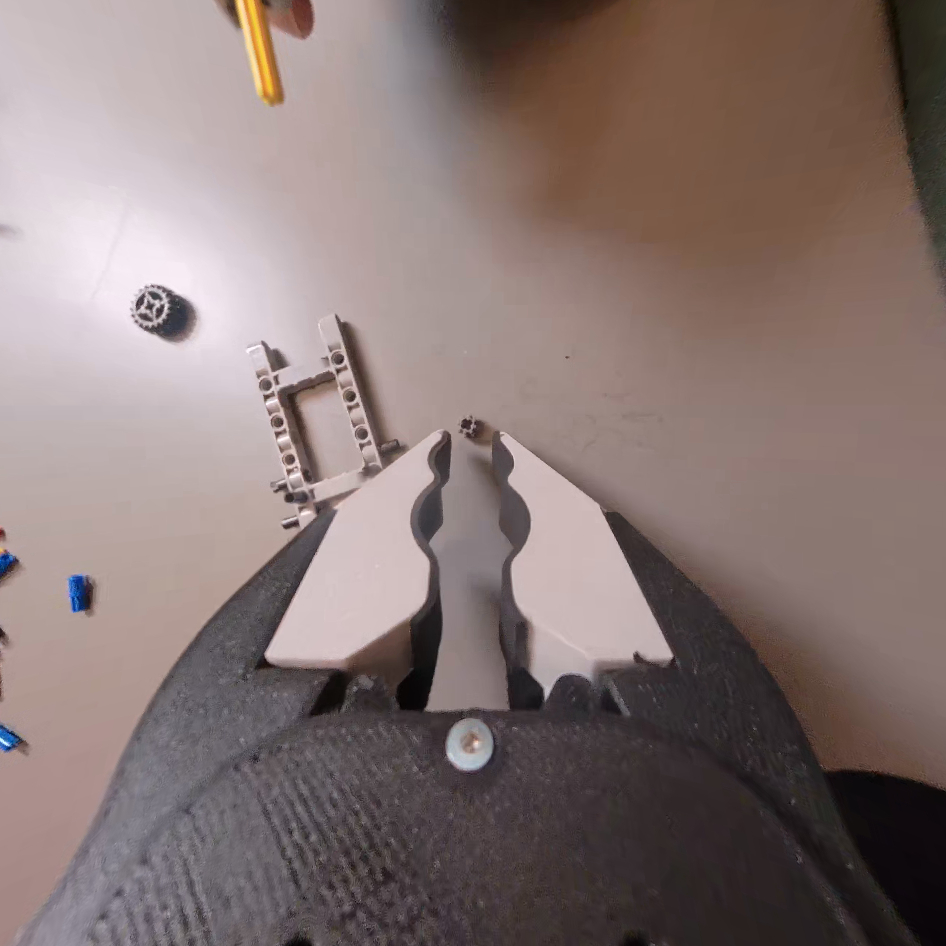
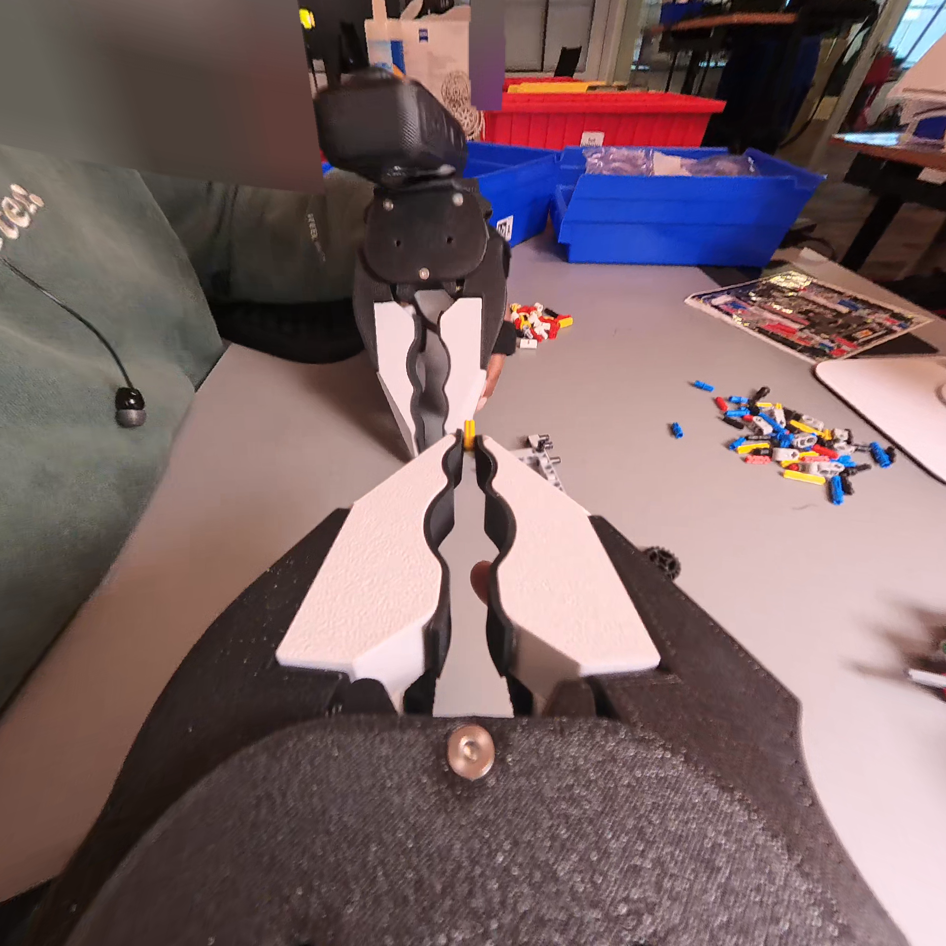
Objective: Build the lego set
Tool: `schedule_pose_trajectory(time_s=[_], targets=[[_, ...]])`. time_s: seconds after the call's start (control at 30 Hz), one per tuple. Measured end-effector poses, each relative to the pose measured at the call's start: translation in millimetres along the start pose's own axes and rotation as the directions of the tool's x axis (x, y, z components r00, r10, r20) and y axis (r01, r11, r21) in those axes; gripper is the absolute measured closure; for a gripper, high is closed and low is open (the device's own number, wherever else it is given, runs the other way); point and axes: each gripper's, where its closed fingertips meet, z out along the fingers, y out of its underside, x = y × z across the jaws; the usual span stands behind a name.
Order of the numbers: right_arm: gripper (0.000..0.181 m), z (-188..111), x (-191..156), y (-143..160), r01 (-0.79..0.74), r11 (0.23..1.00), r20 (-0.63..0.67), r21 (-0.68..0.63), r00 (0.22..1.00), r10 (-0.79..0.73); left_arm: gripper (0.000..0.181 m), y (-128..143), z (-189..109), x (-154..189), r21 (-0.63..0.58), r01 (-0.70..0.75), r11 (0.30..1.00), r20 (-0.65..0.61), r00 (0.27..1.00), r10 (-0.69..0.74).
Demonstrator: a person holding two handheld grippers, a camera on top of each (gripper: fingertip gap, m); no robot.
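My left gripper (image 1: 472, 439) points down at the grey table with its jaws a little apart and empty. A small dark toothed piece (image 1: 468, 426) lies on the table just beyond its tips. A light grey beam frame (image 1: 317, 409) with dark pins lies to its left, partly under the left finger. My right gripper (image 2: 469, 444) is shut on a yellow axle (image 2: 469, 432), held above the table. The axle also shows at the top left of the left wrist view (image 1: 261, 56). The left gripper (image 2: 432, 430) stands just behind the right gripper's tips. The frame (image 2: 542, 455) lies to their right.
A black gear (image 1: 153, 307) lies left of the frame. Blue pins (image 1: 79, 594) lie at the left edge. A pile of mixed small pieces (image 2: 798, 445), a red and white pile (image 2: 537, 320), a booklet (image 2: 803, 312) and blue bins (image 2: 681, 215) sit further off. A person's green sleeve (image 2: 77, 358) is at the left. One gripper's finger ends stand about 12 centimeters off the other's. Left tips and right tips are each some 12 centimeters from the black gear (image 1: 153, 307).
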Motion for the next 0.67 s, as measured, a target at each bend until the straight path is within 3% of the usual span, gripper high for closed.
schedule_pose_trajectory(time_s=[0.03, 0.27, 0.4, 0.67], targets=[[0.178, -1, 1, 3, -0.005, 1.0, 0.0, -0.009, 1.0, 0.005, 0.167, -1, 1, 0, -0.024, -0.022, 0.999, -0.015, 1.0, 0.022], [0.178, -11, 4, 6, -0.009, 1.0, -0.029, -0.012, 1.0, 0.009, 0.169, -3, 6, 0, -0.124, -0.026, 0.992, -0.063, 0.998, 0.018], [0.178, -12, 4, 9, -0.01, 1.0, -0.032, -0.019, 0.999, 0.01, 0.169, -1, 6, -1, -0.148, 0.022, 0.989, -0.024, 0.999, -0.026], [0.178, -11, 4, 10, -0.003, 1.0, -0.043, -0.029, 0.999, 0.001, 0.168, -7, 4, -3, -0.137, 0.269, 0.953, 0.05, 0.963, -0.265]])
